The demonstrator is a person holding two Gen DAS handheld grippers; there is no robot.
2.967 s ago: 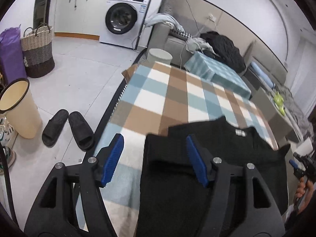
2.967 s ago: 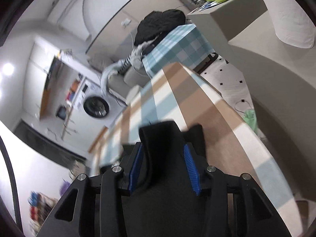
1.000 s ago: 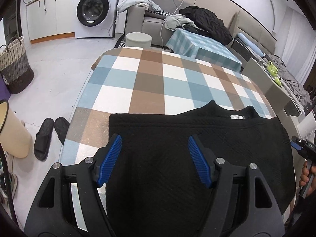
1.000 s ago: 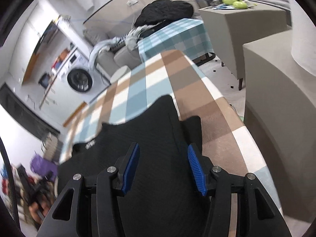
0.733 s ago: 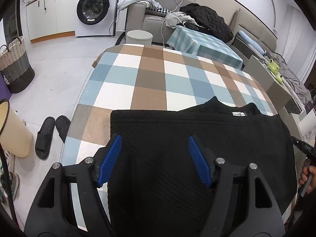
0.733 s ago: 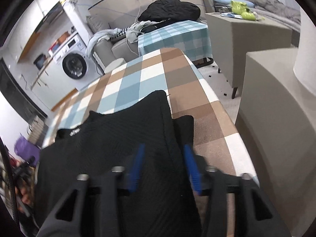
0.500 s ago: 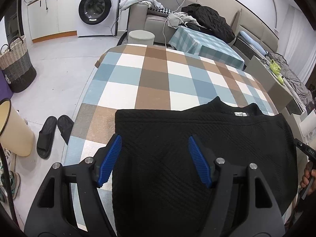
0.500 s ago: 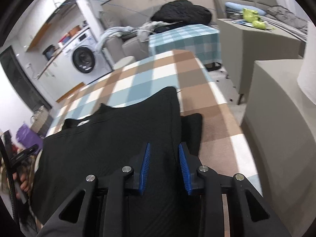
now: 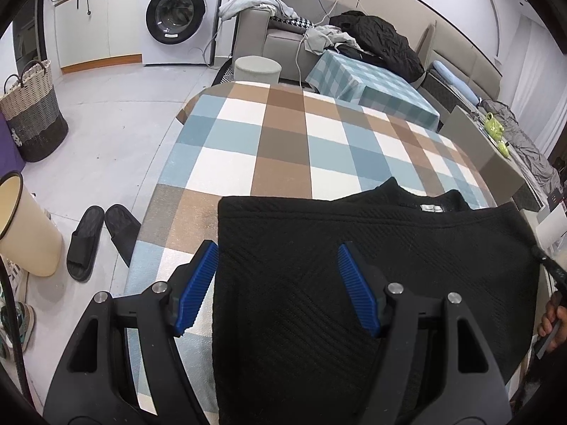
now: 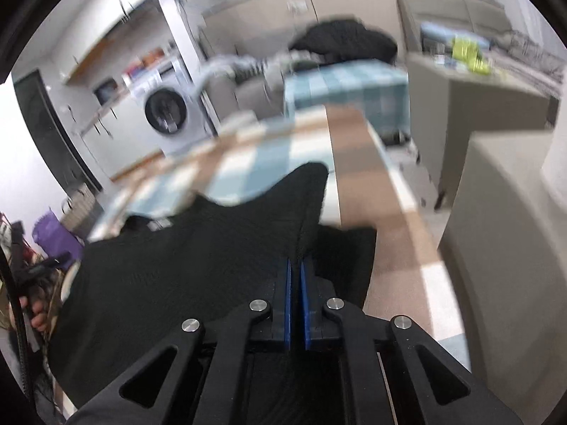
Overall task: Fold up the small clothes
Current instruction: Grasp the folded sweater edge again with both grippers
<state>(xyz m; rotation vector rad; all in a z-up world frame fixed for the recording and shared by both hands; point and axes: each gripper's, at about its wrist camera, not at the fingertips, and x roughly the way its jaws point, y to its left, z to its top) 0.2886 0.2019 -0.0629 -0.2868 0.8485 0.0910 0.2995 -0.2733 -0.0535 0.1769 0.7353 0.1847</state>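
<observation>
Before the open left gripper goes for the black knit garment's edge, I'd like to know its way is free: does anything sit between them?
Nothing visible does: the left gripper hangs open directly over the black knit garment.

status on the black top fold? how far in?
Done: the black top lies spread on the checked table, one side edge already straight as if folded in. In hand: the right claw has just closed and looks pinched on the fabric at the other side; the left claw hangs open over the cloth, gripping nothing. Left: folding that side across, then the final fold.
</observation>
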